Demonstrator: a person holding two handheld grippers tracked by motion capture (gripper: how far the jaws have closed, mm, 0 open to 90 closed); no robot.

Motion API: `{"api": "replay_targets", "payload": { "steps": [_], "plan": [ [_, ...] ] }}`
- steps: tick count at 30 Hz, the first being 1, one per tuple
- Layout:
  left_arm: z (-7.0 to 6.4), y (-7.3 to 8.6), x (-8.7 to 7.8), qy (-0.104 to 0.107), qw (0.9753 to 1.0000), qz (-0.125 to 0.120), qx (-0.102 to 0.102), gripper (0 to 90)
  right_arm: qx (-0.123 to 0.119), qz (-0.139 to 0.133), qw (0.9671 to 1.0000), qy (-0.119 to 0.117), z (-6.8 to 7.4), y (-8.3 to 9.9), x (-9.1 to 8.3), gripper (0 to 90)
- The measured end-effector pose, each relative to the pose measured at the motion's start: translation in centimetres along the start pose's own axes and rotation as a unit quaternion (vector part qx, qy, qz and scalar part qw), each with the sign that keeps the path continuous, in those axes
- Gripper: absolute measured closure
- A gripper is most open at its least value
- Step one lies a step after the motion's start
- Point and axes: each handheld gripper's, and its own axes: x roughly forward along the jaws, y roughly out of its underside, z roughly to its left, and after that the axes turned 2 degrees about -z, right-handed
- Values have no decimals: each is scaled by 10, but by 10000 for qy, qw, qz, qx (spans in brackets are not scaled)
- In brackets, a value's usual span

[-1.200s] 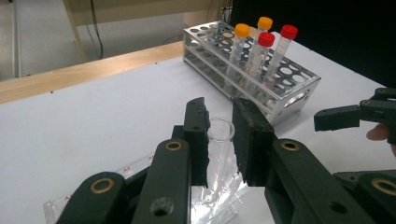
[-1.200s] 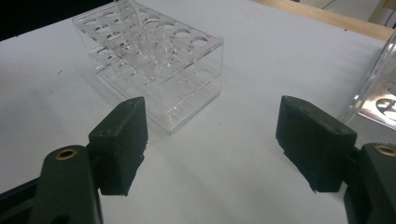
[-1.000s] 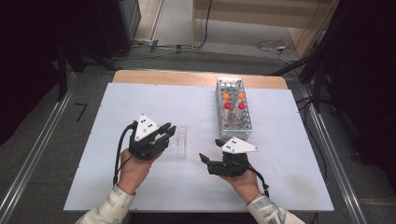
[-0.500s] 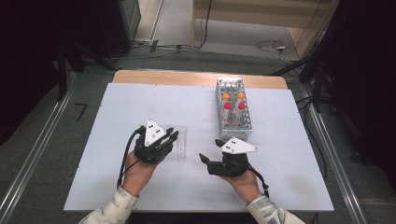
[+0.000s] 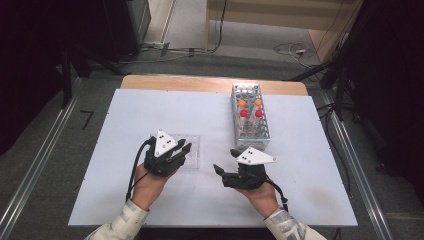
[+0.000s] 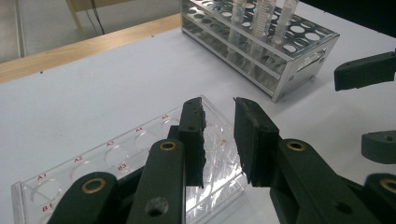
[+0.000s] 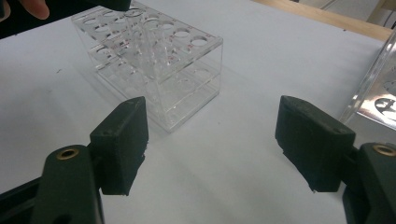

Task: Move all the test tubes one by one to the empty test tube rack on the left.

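A clear acrylic rack (image 5: 194, 159) with empty labelled holes lies on the white table (image 5: 150, 110). My left gripper (image 5: 185, 149) hovers over its near end; in the left gripper view its jaws (image 6: 219, 135) stand a narrow gap apart, open, with nothing between them, above the clear rack (image 6: 116, 156). My right gripper (image 5: 225, 161) rests to the right, pointed left at the clear rack (image 7: 159, 60), wide open (image 7: 210, 140) and empty. A metal tube rack (image 5: 250, 125) behind it holds tubes with orange and red caps (image 5: 250, 107).
The metal rack (image 6: 280, 56) stands close to the right of the clear one, its tubes (image 6: 261, 14) upright. My right gripper's open jaws (image 6: 371, 112) sit between the racks. A wooden strip (image 5: 210, 84) runs along the table's far edge.
My left gripper has shifted right and toward the person, settling over the clear rack's near end. The right gripper has stayed in place.
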Motion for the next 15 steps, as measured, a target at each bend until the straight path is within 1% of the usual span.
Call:
{"api": "replay_targets", "payload": {
  "steps": [4, 6, 9, 12, 14, 15],
  "plan": [
    [1, -1, -1, 16, 10000, -26, -42, 713, -2, 3, 10000, -2, 0, 0, 0, 243],
    [2, -1, -2, 45, 9999, -66, -91, 676, -3, -4, 10000, -2, 0, 0, 0, 244],
    [2, -2, -3, 82, 9997, -82, -202, 580, 7, -12, 10000, 12, -1, 0, 0, 245],
    [3, -2, -2, 53, 9995, -85, -307, 459, 10, -19, 10000, 29, -2, 0, -1, 247],
    [4, -3, -2, 126, 9989, -92, -451, 368, 37, -29, 10000, 50, -2, 0, -1, 248],
    [5, -3, -2, 129, 9985, -98, -514, 330, 20, -33, 10000, 56, -3, 0, -1, 248]
  ]
}}
